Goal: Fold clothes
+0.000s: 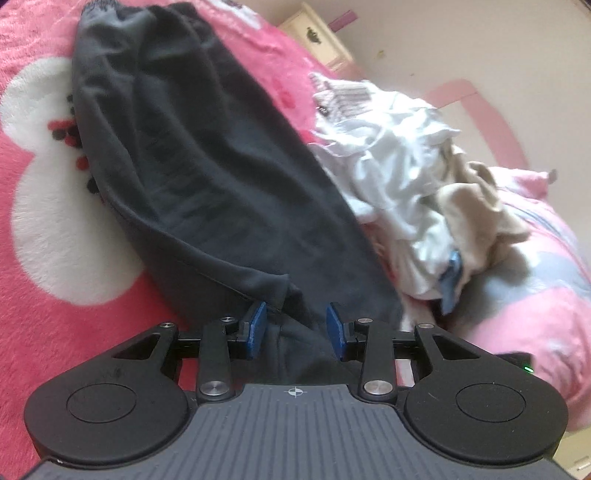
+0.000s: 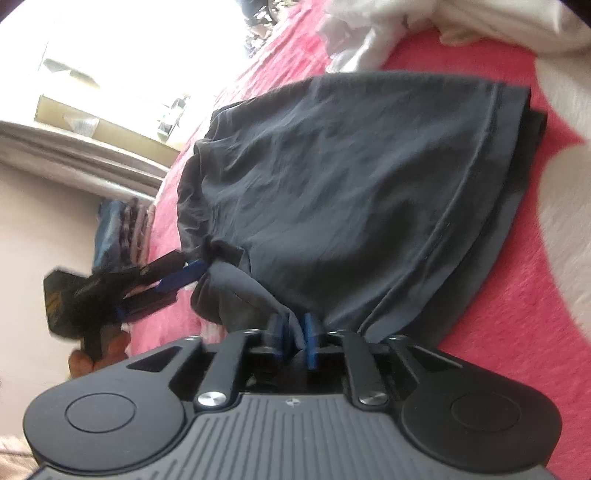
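A dark grey garment (image 1: 207,158) lies spread along a pink blanket (image 1: 48,314) with white shapes. In the left wrist view my left gripper (image 1: 297,328) is open at the garment's near end. Its blue pads (image 1: 257,326) stand wide apart, with a bunched fold of the dark cloth lying between them. In the right wrist view my right gripper (image 2: 293,336) is shut on a gathered corner of the same dark garment (image 2: 332,192). To the left of that corner, a blue finger (image 2: 181,277) of the left gripper touches the garment's edge, and a hand (image 2: 98,360) holds that gripper.
A loose pile of white and beige clothes (image 1: 410,184) lies right beside the garment, also seen as white cloth (image 2: 388,33). A pink and grey pillow (image 1: 535,266) is at the right. A stack of folded clothes (image 2: 123,229) sits beyond the blanket's edge. A cream cabinet (image 1: 317,37) stands behind.
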{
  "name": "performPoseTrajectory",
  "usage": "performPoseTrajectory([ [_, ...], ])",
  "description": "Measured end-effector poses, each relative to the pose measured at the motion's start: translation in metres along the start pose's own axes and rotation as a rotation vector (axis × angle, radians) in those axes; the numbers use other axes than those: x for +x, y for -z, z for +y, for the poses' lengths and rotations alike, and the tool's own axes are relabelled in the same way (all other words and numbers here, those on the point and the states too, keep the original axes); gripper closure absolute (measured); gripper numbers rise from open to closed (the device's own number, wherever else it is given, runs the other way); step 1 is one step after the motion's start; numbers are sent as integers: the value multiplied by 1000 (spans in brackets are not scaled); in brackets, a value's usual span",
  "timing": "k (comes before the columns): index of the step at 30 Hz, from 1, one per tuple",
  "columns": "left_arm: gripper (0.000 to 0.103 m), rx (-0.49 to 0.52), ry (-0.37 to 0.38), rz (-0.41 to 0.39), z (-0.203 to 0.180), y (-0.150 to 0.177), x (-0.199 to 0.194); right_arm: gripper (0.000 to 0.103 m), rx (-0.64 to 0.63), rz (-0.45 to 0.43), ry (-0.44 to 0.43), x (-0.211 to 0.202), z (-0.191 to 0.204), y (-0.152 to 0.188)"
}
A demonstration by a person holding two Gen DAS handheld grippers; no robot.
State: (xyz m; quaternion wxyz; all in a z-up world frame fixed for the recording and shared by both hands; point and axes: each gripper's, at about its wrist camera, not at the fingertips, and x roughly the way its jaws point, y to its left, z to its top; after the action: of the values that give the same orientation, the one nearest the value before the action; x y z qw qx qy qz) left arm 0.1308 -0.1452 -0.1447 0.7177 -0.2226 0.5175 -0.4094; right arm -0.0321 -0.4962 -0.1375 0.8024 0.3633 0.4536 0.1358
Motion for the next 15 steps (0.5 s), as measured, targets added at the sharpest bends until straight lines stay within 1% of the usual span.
performPoseTrajectory([
  [2, 68, -5, -16, 7, 3, 0, 8, 70, -66, -17, 37, -9, 6, 0],
  [4, 68, -8, -30, 14, 6, 0, 14, 70, -134, -47, 96, -23, 10, 0],
  [6, 68, -10, -41, 25, 8, 1, 16, 70, -190, -96, 149, -37, 17, 1],
  [9, 68, -15, -44, 31, 12, 1, 17, 70, -306, -184, 191, -58, 38, 3],
  [10, 68, -17, -44, 30, 12, 1, 17, 70, -349, -198, 187, -62, 47, 5],
  [12, 68, -21, -45, 29, 13, 0, 18, 70, -451, -184, 138, -57, 70, 12],
  [15, 68, -22, -51, 29, 13, 0, 19, 72, -593, -95, 101, -34, 91, 30],
])
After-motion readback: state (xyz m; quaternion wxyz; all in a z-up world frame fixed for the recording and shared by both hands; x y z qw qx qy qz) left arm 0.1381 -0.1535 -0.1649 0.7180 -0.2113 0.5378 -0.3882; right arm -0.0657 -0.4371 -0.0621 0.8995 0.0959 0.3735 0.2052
